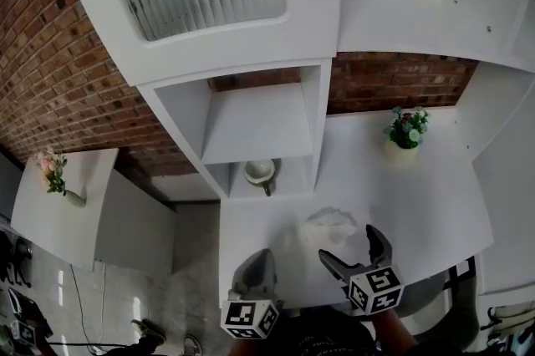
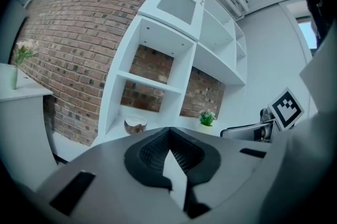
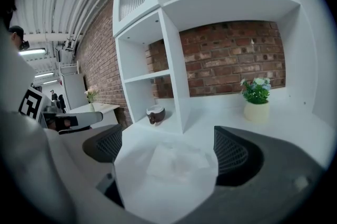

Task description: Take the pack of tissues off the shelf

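The tissues (image 1: 332, 222) lie on the bench (image 1: 435, 204) just ahead of the right gripper (image 1: 349, 246), whose fingers are wide open and empty, the left gripper (image 1: 257, 262) has its fingers closed on nothing, so I think grabbing comes next: push forward around the pack, then squeeze.

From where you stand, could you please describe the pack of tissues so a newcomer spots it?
On the white shelf unit's wide lower ledge, the pack of tissues lies flat near the front edge, before the right gripper. Unlike the flowerpot and cup, it is flat, pale and crinkled.
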